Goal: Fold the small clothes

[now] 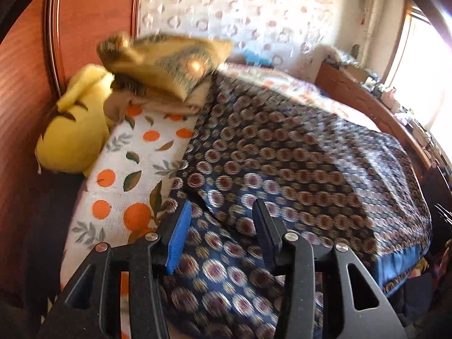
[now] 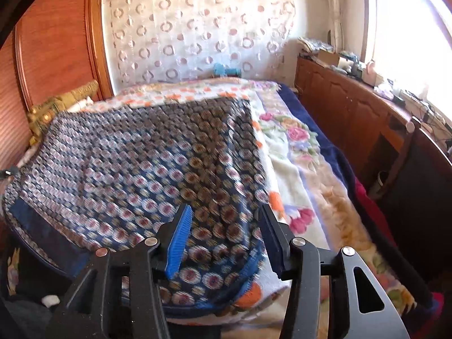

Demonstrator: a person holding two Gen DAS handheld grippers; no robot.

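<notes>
Both of my claws stand spread with nothing pinched. Left gripper [image 1: 223,220] hovers over the near left part of the patterned garment [image 1: 282,163], its blue pad [image 1: 179,240] close to the cloth's left edge, where the orange-print sheet [image 1: 135,169] shows. Right gripper [image 2: 226,226] hangs above the near right corner of the same garment [image 2: 147,155], whose blue hem [image 2: 248,271] curves just below the jaws. Cloth lies flat on the bed, running away from me toward the far curtain [image 2: 197,28]. I judge the right claw nearer a graspable edge. Open room: floral blanket [image 2: 296,155] to the right; pillow [image 1: 169,62] and yellow plush [image 1: 73,130] crowd the far left.
</notes>
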